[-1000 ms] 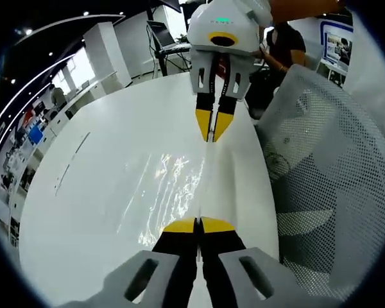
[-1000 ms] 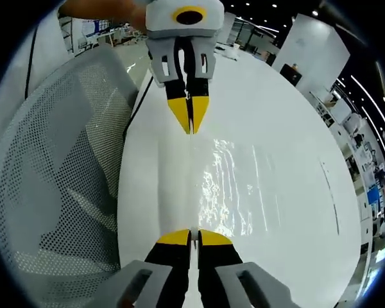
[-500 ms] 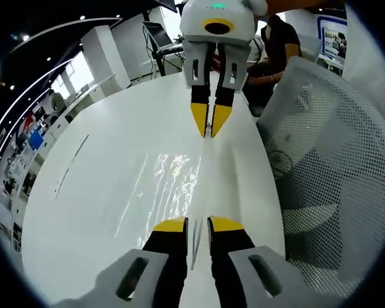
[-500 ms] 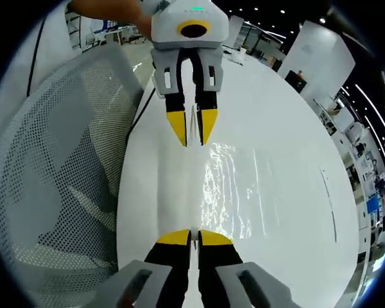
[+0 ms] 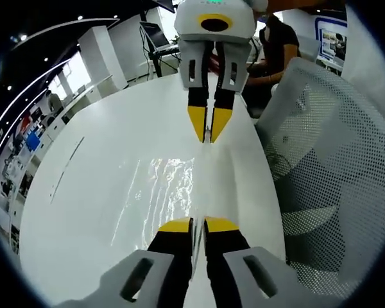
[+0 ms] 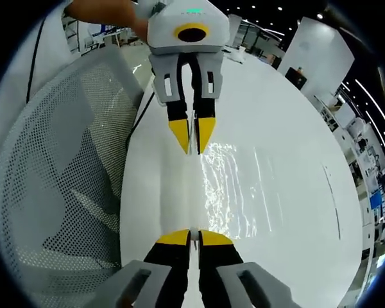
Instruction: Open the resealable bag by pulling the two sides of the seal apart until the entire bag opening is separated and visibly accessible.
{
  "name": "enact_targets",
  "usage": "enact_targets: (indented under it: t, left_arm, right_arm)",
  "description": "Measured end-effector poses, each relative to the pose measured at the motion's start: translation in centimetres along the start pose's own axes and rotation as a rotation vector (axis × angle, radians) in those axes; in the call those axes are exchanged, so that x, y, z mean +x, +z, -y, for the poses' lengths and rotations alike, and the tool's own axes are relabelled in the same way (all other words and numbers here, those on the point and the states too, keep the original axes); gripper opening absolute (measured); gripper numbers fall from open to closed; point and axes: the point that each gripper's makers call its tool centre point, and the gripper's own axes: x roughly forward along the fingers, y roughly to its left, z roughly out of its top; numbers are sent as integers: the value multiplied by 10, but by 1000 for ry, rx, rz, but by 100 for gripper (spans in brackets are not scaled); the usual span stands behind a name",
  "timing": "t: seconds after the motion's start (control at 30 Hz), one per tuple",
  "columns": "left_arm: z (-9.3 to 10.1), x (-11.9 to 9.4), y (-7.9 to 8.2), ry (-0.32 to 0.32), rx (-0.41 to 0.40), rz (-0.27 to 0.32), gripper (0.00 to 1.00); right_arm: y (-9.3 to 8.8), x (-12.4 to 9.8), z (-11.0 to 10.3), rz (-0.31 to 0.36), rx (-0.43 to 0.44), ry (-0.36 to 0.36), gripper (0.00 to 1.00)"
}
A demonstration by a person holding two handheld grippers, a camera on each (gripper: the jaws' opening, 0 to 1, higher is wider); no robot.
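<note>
Change: left tongs [image 5: 198, 224] spread half a second ago, now nearly pressed together on the bag edge again; right tongs [image 6: 191, 235] same pinch as before.
Left tongs: yellow tips close, thin gap, bag's raised edge runs up between them. Also seen from the right gripper view [image 6: 192, 133], tips nearly meeting around the same edge.
Right tongs: pressed together on the bag edge at the opposite end. In the left gripper view [image 5: 208, 124] its tips converge on the clear film.
Bag: clear resealable bag [image 5: 163, 192] lies flat on the white worktop [image 5: 96, 167], glare streaks across the film. Same bag in the right gripper view [image 6: 228, 192].
Bag axis: the pinched edge is the long axis, a straight line from one pair of tongs to the other, near the worktop side that faces the chair. Body of the bag spreads away from that line toward the worktop's middle.
Seal: cannot tell whether the two sides are apart; edge reads as one thin ridge.
Surroundings: white mesh chair back [image 5: 333, 186] just beside the worktop edge; a hand [image 6: 109, 11] grips the left tool's body.
</note>
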Motion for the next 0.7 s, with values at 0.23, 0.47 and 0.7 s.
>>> enact_targets:
  t: [0.23, 0.47, 0.7]
  left_arm:
    - [-1, 1, 1, -1, -6, 2, 1]
    - [-1, 0, 0, 0, -7, 0, 0]
    - [-2, -1, 5, 11, -14, 12, 0]
  right_arm:
    - [10, -7, -3, 47, 60, 29, 7]
    - [36, -15, 2, 138, 97, 28, 8]
    - [45, -3, 6, 137, 70, 32, 7]
